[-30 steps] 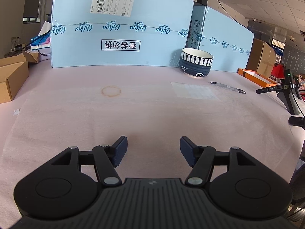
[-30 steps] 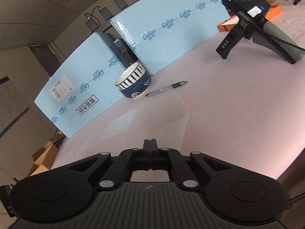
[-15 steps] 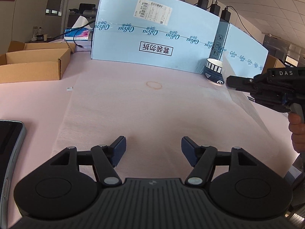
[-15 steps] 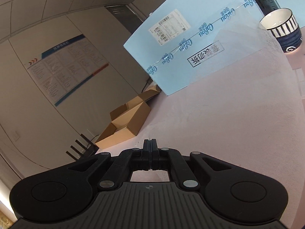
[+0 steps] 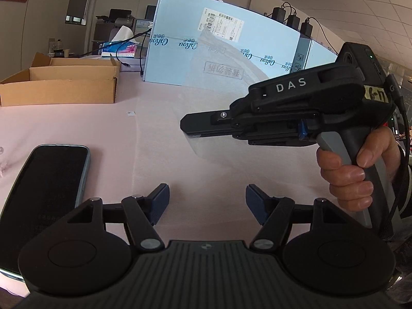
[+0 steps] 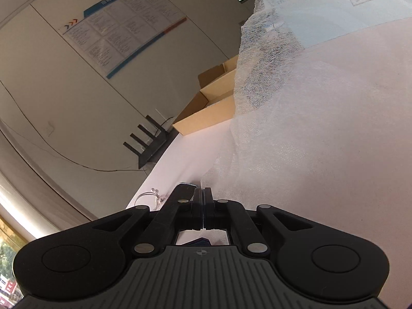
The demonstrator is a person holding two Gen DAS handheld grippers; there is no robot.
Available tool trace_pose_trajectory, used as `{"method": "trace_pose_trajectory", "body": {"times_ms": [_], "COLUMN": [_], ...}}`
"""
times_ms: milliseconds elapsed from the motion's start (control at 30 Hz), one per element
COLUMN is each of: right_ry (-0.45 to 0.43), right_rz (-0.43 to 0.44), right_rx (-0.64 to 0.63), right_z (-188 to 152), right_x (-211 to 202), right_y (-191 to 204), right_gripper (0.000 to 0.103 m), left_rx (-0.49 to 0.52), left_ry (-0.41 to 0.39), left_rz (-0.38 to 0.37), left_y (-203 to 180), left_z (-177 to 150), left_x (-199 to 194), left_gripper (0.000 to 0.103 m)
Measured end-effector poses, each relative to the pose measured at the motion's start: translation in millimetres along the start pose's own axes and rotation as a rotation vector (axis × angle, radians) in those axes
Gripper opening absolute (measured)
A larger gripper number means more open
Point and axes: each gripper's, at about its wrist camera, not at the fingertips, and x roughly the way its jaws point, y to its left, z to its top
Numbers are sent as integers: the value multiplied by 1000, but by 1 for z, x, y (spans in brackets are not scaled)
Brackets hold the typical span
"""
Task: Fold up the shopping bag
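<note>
The shopping bag [image 5: 219,77] is a thin, see-through white sheet, partly lifted off the pink table cover [image 5: 77,126]. In the left wrist view a hand holds my right gripper [image 5: 188,126] above the table at the right, and it is shut on the bag's edge. The lifted sheet hangs and billows behind it, veiling the blue carton. In the right wrist view my right gripper [image 6: 203,193] pinches the film, and the bag [image 6: 309,103] fills the right side. My left gripper [image 5: 207,200] is open low over the table, with nothing between its fingers.
A dark phone [image 5: 43,193] lies at the left near my left gripper. An open cardboard box [image 5: 59,87] sits at the far left. A tall blue carton [image 5: 270,51] stands along the back. A black router [image 6: 146,144] stands on a surface by the wall, beyond the table's left edge.
My right gripper has swung left across the table with the bag's edge, lifting the sheet, and now shows in the left wrist view. My left gripper moved left; the phone appeared and the bowl is gone.
</note>
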Motion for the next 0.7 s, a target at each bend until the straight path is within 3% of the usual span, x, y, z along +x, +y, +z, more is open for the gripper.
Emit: {"method": "trace_pose_trajectory", "body": {"times_ms": [700], "right_ry": [146], "right_rz": [-24], "right_rx": [-66], "right_z": [-23], "right_x": [40], "right_y": [18], "right_gripper": [7], "left_rx": [-19], "left_ry": [-26], "left_rz": [23], "left_y": [16], "left_z": [-10], "left_x": [-17], "left_gripper": [67]}}
